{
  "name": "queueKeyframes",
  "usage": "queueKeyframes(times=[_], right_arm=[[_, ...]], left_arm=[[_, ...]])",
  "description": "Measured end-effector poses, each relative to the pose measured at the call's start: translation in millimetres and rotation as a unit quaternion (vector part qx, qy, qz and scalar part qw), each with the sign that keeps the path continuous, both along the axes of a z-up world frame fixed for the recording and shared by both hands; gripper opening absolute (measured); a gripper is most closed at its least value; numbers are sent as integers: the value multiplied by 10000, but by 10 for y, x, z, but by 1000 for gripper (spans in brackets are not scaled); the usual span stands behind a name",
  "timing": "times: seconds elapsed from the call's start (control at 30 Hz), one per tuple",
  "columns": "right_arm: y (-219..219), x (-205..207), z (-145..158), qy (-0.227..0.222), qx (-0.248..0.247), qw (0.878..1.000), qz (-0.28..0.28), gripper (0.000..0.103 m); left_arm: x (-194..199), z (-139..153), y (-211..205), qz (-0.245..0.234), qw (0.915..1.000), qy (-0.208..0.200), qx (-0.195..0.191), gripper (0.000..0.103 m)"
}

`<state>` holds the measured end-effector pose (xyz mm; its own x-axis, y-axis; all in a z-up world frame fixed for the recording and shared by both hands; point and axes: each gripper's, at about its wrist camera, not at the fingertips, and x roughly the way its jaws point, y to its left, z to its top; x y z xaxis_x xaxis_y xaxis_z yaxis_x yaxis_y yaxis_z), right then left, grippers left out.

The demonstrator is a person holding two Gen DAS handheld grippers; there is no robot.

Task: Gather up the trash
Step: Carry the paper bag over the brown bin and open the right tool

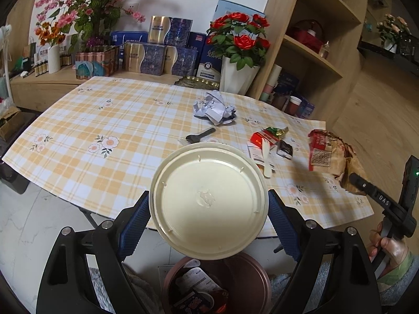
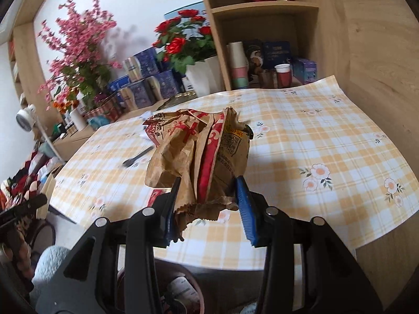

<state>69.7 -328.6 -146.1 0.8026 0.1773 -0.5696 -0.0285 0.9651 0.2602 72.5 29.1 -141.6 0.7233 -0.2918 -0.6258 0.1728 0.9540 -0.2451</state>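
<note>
Left tool (image 1: 209, 210) grips the cream lid (image 1: 208, 198) — right tool (image 2: 208, 209) clamps the crumpled paper bag (image 2: 199, 157), both above the bin (image 1: 217, 285).

the left gripper (image 1: 209, 209) clamps a cream round plastic lid (image 1: 208, 200) by its rim, both blue pads (image 1: 136, 225) pressing its edges, above a brown bin (image 1: 217, 285) that already holds wrappers. beyond lies the checked tablecloth (image 1: 104, 120) with a crumpled paper ball (image 1: 213, 107), a black spoon (image 1: 200, 134), a red carton (image 1: 263, 138) and a white fork (image 1: 266, 158). at the right, the right gripper (image 1: 353, 178) carries a brown paper bag (image 1: 332, 157), a hand (image 1: 387, 246) on its handle.
</note>
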Motion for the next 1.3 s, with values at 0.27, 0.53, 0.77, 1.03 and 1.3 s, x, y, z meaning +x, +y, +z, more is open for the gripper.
queueKeyframes(times=[0.27,0.53,0.77,1.03,1.3], right_arm=[[361,-275,-61,122,-156,9982,564,43],[683,-505,-199,411,-348,9919,1151,43],[974,-640,-408,789,-466,9809,1717,43],[1251,-724,-689,1210,-504,9680,2140,44],[1410,-710,-908,1568,-460,9552,2467,44]], left_arm=[[-253,89,29,3,10000,-72,62,84],[-442,132,70,44,9999,-152,70,84],[-521,126,85,44,9999,-157,52,84],[-602,68,117,69,9999,-119,67,84],[-558,9,100,63,9999,-41,75,84]])
